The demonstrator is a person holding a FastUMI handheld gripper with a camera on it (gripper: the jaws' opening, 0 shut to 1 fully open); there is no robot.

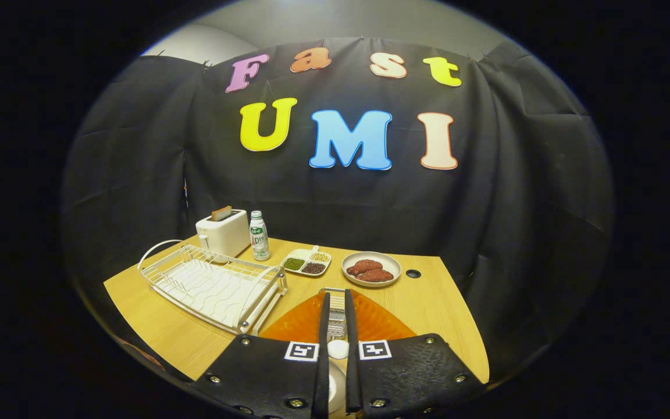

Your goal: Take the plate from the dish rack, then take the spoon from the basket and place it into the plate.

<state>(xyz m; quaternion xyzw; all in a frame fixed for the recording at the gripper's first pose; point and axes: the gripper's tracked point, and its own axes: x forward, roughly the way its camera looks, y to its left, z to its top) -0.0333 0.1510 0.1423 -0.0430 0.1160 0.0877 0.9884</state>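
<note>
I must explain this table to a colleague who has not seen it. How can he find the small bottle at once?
Start from the white dish rack on the wooden table. Behind it, near the black cloth wall, a white toaster holds a slice of bread. The bottle stands upright beside the toaster, toward the divided snack tray; it is the only tall, narrow thing. The gripper is nearly closed over an orange plate.

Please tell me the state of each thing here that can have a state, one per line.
gripper: fingers closed on the orange plate's rim
orange plate: held, lifted above the table
dish rack: empty
toaster: a slice sticking up from its slot
bottle: upright, capped
divided dish: filled with beans
grey plate: holding reddish food
</note>
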